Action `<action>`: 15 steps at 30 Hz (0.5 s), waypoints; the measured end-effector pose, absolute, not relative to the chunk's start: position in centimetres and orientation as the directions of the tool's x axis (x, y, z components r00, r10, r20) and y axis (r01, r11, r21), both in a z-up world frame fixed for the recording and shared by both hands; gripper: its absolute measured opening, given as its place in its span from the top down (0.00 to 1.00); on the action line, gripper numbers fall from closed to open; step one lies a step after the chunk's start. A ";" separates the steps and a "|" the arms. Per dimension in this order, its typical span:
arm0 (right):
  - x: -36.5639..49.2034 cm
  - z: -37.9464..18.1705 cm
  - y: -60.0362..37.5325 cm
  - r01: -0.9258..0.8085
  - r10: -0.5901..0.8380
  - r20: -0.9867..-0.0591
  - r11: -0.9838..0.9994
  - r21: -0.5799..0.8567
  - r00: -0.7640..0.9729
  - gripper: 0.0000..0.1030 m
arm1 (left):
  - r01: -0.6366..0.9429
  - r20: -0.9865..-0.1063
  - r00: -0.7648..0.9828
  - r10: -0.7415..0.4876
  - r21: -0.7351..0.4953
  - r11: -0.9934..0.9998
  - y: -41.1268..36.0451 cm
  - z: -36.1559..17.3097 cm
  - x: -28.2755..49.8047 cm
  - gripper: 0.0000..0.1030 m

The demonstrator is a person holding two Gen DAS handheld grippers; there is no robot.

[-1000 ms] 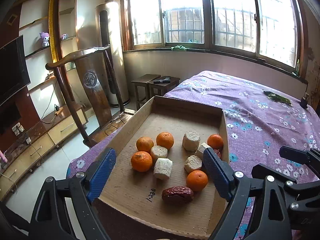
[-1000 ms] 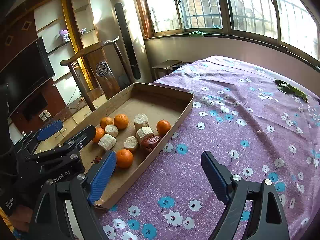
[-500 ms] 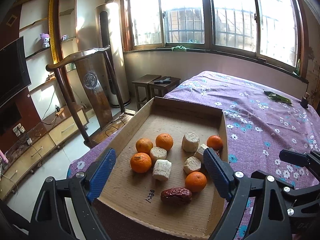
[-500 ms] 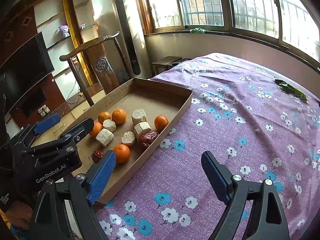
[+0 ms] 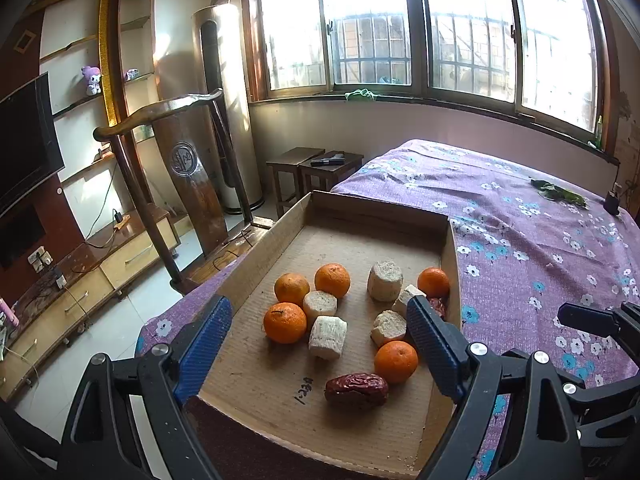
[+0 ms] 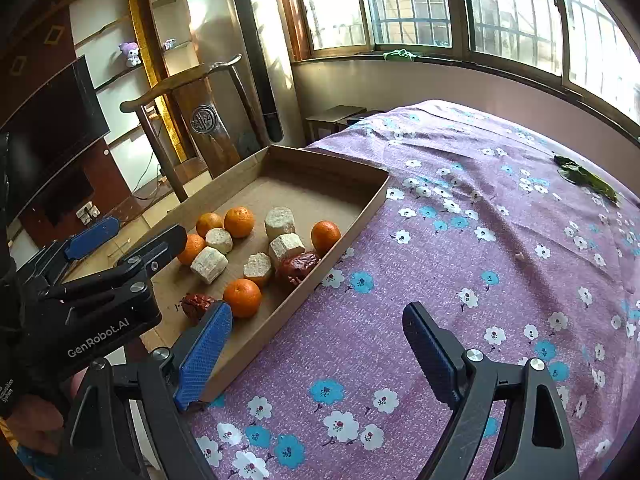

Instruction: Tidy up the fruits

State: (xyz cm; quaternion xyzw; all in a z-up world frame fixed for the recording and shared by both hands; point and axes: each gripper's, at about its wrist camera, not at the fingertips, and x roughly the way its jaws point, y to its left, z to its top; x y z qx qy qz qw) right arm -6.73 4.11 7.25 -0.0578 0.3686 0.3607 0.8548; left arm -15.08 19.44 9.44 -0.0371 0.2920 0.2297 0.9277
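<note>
A shallow cardboard tray [image 5: 451,256] sits on the bed [image 6: 460,264], at its left edge near the foot corner, and holds all the fruit in one loose cluster. Five oranges [image 5: 285,322] are mixed with pale cut chunks [image 5: 327,337], perhaps sugarcane, though the view is too coarse to be sure, and with two dark red dates [image 5: 356,390]; one date lies near the tray's near edge, the other is tucked against its right wall beside an orange. Nothing is grouped by kind; the kinds lie interleaved.

The left gripper [image 5: 320,350] hovers over the tray's near end with its jaws spread wide and holding nothing, its gap framing the cluster, a stance that would suit coming down on a piece. The right gripper [image 6: 316,354] hangs over the bare bedspread just right of the tray, jaws likewise wide apart and empty, probably kept aside so the left has room. The bedspread to the right offers free space if kinds are to be separated.
</note>
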 end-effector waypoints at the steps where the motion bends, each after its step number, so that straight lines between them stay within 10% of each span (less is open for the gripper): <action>1: -6.8 7.2 4.1 -0.661 0.574 -0.673 0.732 0.166 0.467 0.12 | -0.448 -0.560 0.723 0.404 0.065 0.892 19.5 9.4 -15.1 0.14; 15: -6.4 7.0 2.9 -0.643 0.561 -0.677 0.747 0.166 0.476 0.12 | -0.419 -0.533 0.743 0.405 0.102 0.902 17.4 9.7 -14.3 0.14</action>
